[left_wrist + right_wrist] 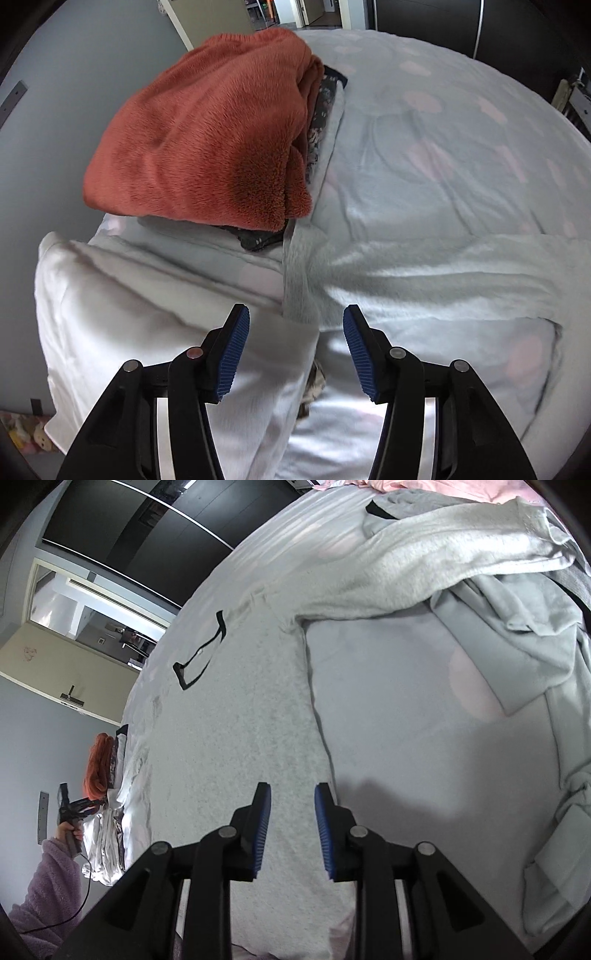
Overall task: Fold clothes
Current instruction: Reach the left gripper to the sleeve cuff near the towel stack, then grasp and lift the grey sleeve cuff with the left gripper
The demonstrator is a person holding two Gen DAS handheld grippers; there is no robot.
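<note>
On the bed [461,122], rust fleece [207,136] folded atop a stack near the edge; pale grey garment [236,716] spread flat, awaiting folding. Left tongs [295,332] wide apart, empty, above white fabric [122,332]. Right tongs [291,812] apart, gripping nothing, over the garment's edge. Risk: pinching the bed cover along with the garment, dragging both and wrinkling the fold.

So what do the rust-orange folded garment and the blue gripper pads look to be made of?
The rust-orange garment looks like plush fleece or faux fur: a dense fuzzy nap that shades darker where brushed, matte, with soft rounded folds. The blue pads on the left gripper look like ribbed rubber or soft plastic: fine parallel ridges, matte. Which of those exactly can't be told by sight.
</note>
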